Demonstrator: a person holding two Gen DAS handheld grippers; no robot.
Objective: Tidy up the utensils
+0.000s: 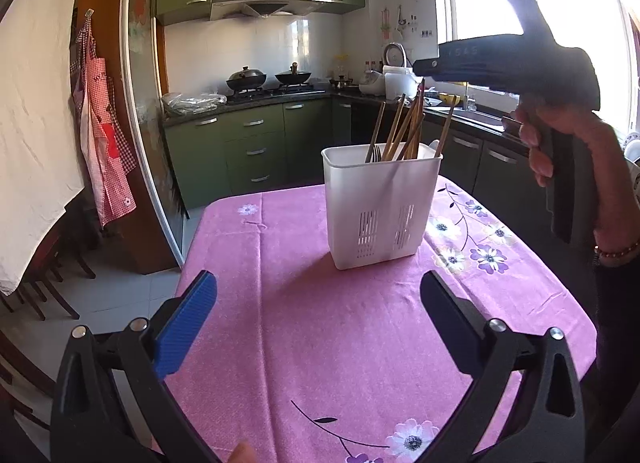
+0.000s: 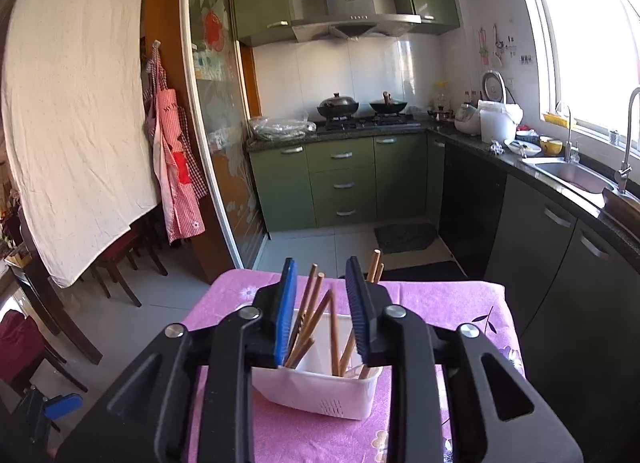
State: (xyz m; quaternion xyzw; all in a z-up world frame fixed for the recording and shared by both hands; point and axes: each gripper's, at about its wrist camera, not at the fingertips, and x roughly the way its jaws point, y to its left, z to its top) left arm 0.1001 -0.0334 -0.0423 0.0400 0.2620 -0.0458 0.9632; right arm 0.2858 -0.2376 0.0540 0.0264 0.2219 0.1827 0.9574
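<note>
Here the chopsticks point(image 2: 316, 315) stand loose in the white holder point(image 1: 380, 207) mid-table; thin, stiff, light, slippery wood, best pinched near the tops. Above the holder, the right gripper point(image 2: 322, 287) is partly spread, empty. The left gripper point(image 1: 320, 295), before the holder, gapes wide.

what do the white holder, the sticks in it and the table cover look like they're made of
White holder: likely moulded plastic, smooth and slightly glossy, with slotted drain vents near its base.
Sticks: probably wood or bamboo chopsticks, matte brown; a metal fork seems to stand among them.
Table cover: woven fabric, matte pink with a printed flower pattern, showing soft creases.
</note>
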